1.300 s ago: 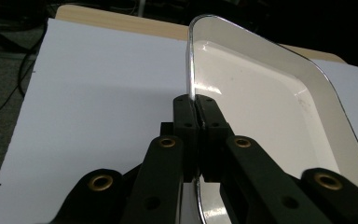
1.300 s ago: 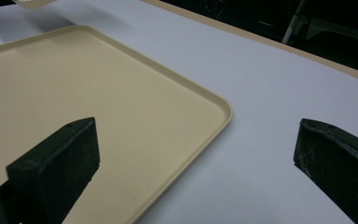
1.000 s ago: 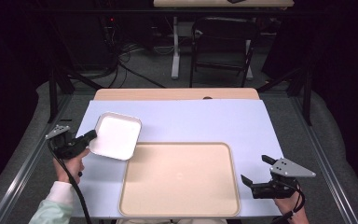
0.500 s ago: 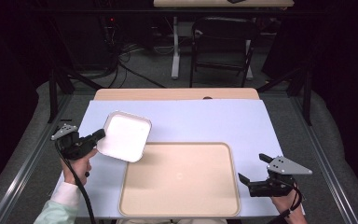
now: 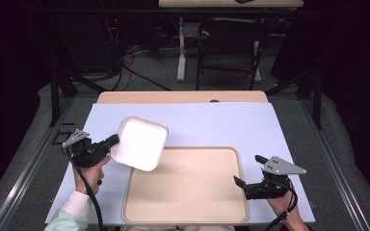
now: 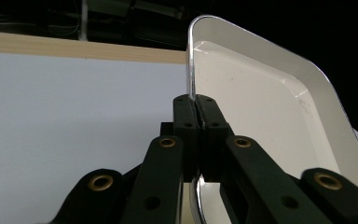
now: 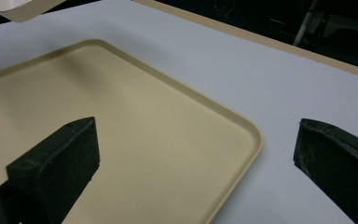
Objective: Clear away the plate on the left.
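We have one white dish [image 5: 140,142] held by the left gripper [image 5: 107,142], whose jaws are pinched tight on the thin rim at the dish's left edge; the dish hangs tilted in the air, its right part over the near-left corner region of the tray [image 5: 188,211], left of the table's middle. In the left gripper view the dish [image 6: 261,107] looks stiff and smooth, with a glossy rolled rim, so we judge it light but slippery: a one-sided grip on the rim lets it swing or slide between the pads, and a knock could chip it if it is ceramic. We would hold the rim deep, near the middle of a side. The right gripper [image 5: 250,185] stands wide open and empty at the tray's right edge, jaws astride the tray's corner [image 7: 242,140]. We count one dish, one beige tray, two grippers, one blue-white mat [image 5: 212,125] and one table [image 5: 173,97].
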The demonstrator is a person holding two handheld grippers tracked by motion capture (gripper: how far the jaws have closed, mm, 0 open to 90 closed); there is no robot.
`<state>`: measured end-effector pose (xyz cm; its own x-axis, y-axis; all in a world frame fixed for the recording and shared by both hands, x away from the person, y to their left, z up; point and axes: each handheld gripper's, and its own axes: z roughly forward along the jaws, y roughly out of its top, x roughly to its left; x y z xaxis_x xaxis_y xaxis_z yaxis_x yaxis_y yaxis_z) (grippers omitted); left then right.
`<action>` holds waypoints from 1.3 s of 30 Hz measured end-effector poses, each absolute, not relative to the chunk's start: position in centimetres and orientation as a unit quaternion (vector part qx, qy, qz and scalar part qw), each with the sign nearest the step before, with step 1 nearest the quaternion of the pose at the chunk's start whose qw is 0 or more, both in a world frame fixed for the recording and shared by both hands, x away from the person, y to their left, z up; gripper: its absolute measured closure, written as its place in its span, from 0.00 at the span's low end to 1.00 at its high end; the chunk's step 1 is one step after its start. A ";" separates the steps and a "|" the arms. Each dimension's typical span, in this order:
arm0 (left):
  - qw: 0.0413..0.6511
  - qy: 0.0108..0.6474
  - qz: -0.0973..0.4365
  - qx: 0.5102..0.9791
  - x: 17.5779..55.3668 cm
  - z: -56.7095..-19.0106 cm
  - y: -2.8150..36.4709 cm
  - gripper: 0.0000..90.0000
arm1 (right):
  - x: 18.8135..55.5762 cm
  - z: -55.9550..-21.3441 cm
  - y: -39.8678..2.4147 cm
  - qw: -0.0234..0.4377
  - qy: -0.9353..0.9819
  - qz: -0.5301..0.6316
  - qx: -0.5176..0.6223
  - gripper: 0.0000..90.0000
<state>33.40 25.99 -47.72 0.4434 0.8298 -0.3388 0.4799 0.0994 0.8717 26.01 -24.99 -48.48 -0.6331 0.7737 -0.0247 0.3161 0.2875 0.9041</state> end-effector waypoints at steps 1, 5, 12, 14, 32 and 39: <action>0.547 0.501 0.161 0.651 33.3 -47.7 25.7 0.98 | 26.1 -48.5 -24.7 0.238 0.768 0.479 0.353 0.00; 0.551 0.495 0.157 0.653 33.1 -47.6 24.8 0.98 | 26.5 -48.4 -23.6 0.229 0.772 0.480 0.347 0.00; 0.557 0.488 0.151 0.655 32.9 -47.7 23.5 0.98 | 27.2 -48.4 -22.1 0.219 0.780 0.478 0.338 0.00; 0.561 0.486 0.147 0.654 32.8 -47.8 23.2 0.98 | 27.4 -48.4 -21.8 0.216 0.782 0.478 0.337 0.00; 0.560 0.468 0.142 0.668 32.3 -48.5 19.1 0.98 | 29.1 -48.3 -17.1 0.167 0.798 0.485 0.316 0.00; 0.561 0.460 0.143 0.673 32.0 -48.7 18.0 0.98 | 30.1 -48.5 -14.9 0.126 0.796 0.501 0.317 0.00</action>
